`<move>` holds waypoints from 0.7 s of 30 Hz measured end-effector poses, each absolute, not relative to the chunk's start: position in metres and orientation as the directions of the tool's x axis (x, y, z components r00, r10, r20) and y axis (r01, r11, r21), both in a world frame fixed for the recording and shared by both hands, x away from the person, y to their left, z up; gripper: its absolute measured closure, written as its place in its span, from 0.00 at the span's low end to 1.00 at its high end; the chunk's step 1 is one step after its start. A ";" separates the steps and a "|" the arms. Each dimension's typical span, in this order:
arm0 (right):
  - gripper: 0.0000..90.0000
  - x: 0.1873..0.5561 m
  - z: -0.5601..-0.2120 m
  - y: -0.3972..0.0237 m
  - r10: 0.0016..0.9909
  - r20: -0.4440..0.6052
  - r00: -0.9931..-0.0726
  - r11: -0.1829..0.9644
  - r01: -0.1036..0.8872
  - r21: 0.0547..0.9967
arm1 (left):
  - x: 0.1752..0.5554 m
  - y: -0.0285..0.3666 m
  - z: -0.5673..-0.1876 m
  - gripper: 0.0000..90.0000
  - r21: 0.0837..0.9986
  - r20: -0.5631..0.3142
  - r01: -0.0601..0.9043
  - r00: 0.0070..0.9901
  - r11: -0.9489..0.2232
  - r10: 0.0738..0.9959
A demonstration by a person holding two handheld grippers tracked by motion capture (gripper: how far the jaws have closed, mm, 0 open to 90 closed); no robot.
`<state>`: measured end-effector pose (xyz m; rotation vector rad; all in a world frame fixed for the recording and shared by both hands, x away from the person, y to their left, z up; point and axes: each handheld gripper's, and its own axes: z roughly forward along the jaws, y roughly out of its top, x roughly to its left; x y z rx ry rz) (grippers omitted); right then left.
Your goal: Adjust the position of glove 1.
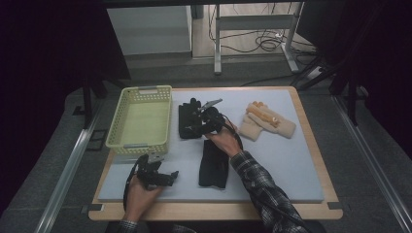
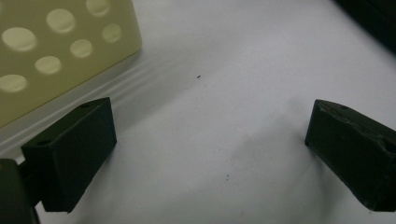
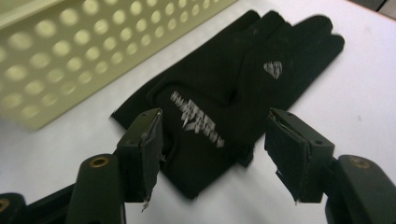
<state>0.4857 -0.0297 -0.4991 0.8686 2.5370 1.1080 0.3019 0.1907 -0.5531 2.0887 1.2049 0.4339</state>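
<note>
At the left of the desk (image 1: 311, 191) stands a pale yellow-green perforated plastic basket (image 1: 141, 121), empty inside, its open top ready to take whatever is dropped in. Just in front of it, near the desk's front edge, the left tongs (image 1: 167, 175) rest low over the bare grey-white mat; in the left gripper view their two black jaws stand wide apart with nothing between them, and the basket's holed wall sits close by at the upper left. This hand seems to be waiting its turn, parked beside the basket.

Toward the middle, a black fabric glove with a white printed logo (image 3: 219, 93) lies flat on the mat just right of the basket, fingers pointing away from the person. The right tongs (image 3: 212, 154) hover directly over its cuff end, jaws parted on either side of the cloth and not pressing it, so the glove is not yet gripped. The spread looks set to straddle the cuff for a pinch.

Nearer the person, a second black glove (image 1: 214, 165) lies flat by the right forearm's plaid sleeve (image 1: 260, 184). Farther right, well apart, lies a beige knitted pair of gloves (image 1: 267, 121), untouched.
</note>
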 end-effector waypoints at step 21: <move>0.46 0.541 -0.532 0.009 0.636 0.020 -0.771 0.540 0.463 0.703 | 0.302 0.191 -0.553 0.02 0.697 -0.048 0.630 0.517 -0.342 0.855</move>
